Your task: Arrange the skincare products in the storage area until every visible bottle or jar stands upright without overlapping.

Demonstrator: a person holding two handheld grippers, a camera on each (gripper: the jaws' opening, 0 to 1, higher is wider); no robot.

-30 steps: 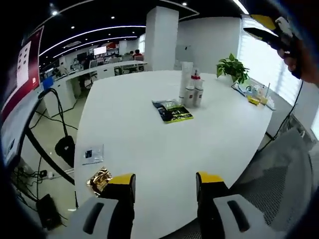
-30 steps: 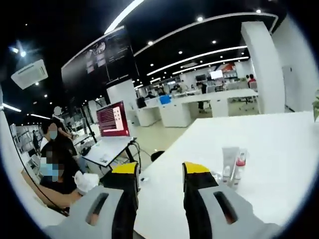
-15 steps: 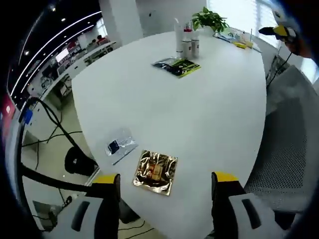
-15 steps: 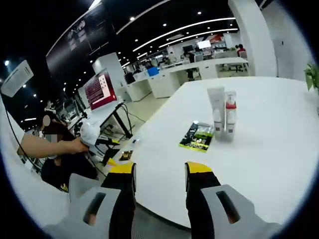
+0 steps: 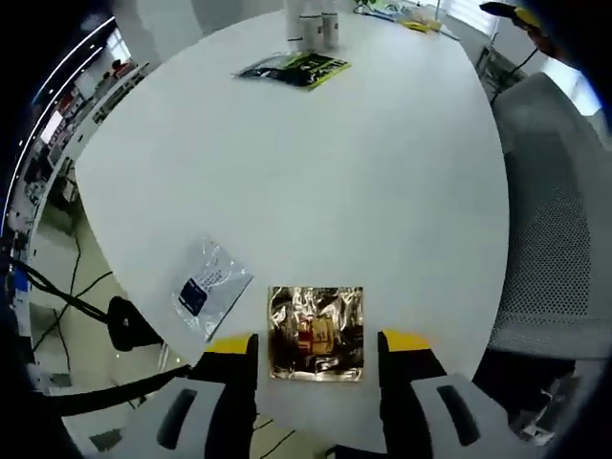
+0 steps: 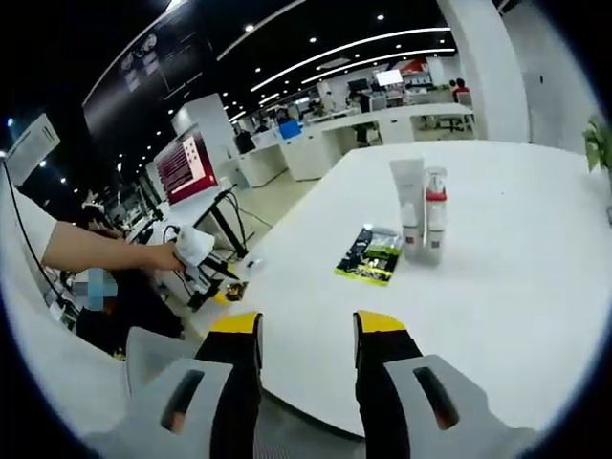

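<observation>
Standing together at the far side of the white table [image 5: 382, 191] are a white tube [image 6: 409, 204] and a bottle with a red collar [image 6: 435, 212]; they show as bottles [image 5: 311, 21] in the left gripper view. A green-black packet [image 6: 371, 255] lies flat in front of them, the same packet [image 5: 295, 69] in the left gripper view. A gold foil sachet [image 5: 316, 332] lies near the table edge. My left gripper [image 5: 317, 344] hovers open over it, one jaw on either side. My right gripper [image 6: 306, 330] is open and holds nothing, off the table's near edge.
A clear sachet with a blue label [image 5: 210, 287] lies left of the gold one. A grey mesh chair [image 5: 559, 220] stands against the table's right side. A potted plant [image 6: 601, 143] is at the far right. A person's arm [image 6: 96, 253] reaches in from the left.
The left gripper view has tilted down and closed in on the gold sachet, which now sits between the jaws; the jaws look slightly narrower. The right gripper view has barely shifted.
</observation>
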